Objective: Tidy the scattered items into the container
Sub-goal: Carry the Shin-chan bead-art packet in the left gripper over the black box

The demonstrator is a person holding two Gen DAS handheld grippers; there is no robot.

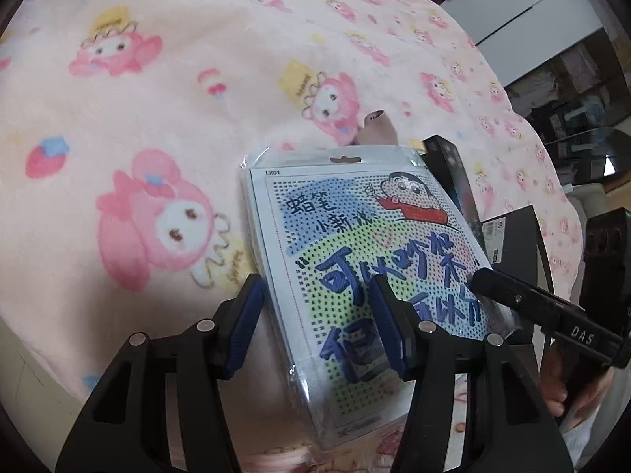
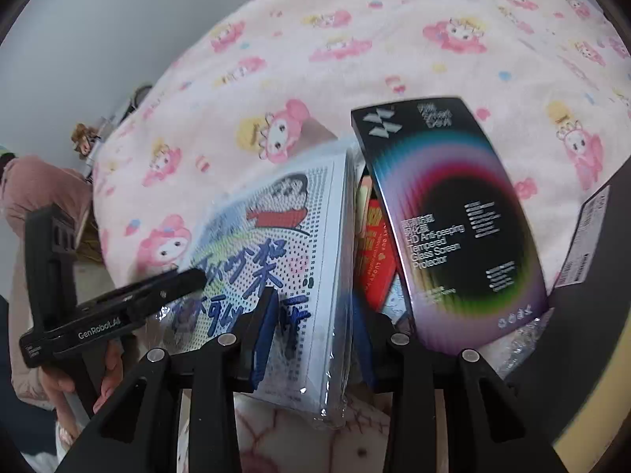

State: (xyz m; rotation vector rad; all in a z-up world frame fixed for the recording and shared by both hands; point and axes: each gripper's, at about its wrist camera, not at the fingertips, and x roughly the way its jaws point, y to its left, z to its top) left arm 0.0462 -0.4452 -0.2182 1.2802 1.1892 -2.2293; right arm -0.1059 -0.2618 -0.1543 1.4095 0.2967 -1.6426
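A plastic-wrapped cartoon dot-pattern pack (image 1: pixel 355 244) (image 2: pixel 284 244) is held tilted above the pink blanket, between both grippers. My left gripper (image 1: pixel 319 319) straddles its left edge, one blue pad against the side and the other on the printed face. One of its fingers (image 2: pixel 173 282) shows lying on the face in the right wrist view. My right gripper (image 2: pixel 313 339) is shut on the pack's right edge, and one of its fingers (image 1: pixel 497 283) shows in the left wrist view. The dark container (image 1: pixel 520 260) (image 2: pixel 591 315) stands just right of the pack.
Inside the container a black screen protector box (image 2: pixel 453 216) (image 1: pixel 453 173) leans over a red packet (image 2: pixel 374 252) and bubble wrap (image 2: pixel 524 339). A small pinkish item (image 1: pixel 378 130) lies on the cartoon blanket (image 1: pixel 157 98) beyond the pack. The person's hands (image 2: pixel 59 386) grip the handles.
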